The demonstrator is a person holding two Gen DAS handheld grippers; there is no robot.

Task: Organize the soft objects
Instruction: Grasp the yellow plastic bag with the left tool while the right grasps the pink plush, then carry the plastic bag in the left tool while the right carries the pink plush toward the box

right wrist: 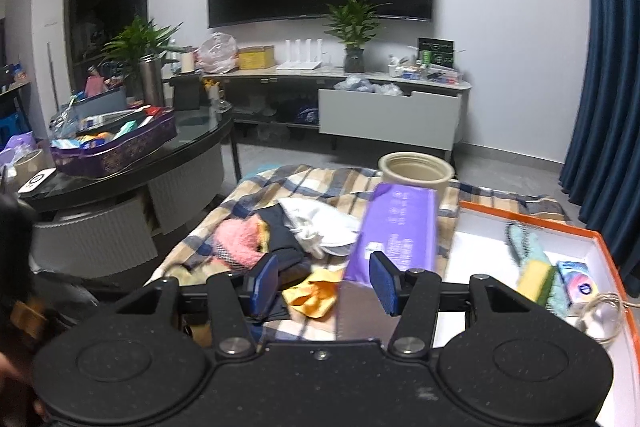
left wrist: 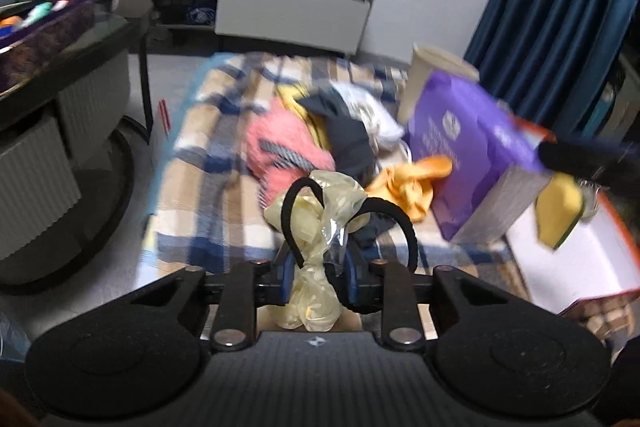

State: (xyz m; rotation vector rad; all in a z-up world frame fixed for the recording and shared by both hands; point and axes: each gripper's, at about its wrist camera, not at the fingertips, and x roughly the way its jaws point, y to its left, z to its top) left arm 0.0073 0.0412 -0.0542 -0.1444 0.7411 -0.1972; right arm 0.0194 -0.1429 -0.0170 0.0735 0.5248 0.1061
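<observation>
Pinching one bundle of pale yellow gloves in clear wrap [left wrist: 316, 227], the left gripper [left wrist: 316, 277] is recorded with jaws pressed onto it; two black loops [left wrist: 292, 211] arch beside the bundle. The right gripper [right wrist: 322, 281] is listed with jaws spread, nothing gripped. One orange cloth [right wrist: 314, 293], one pink fluffy item [right wrist: 238, 241], one purple box [right wrist: 394, 233] are logged on one checked blanket [right wrist: 320, 187]. One orange-rimmed tray [right wrist: 532, 217] is beside it, holding one yellow sponge [right wrist: 534, 277].
</observation>
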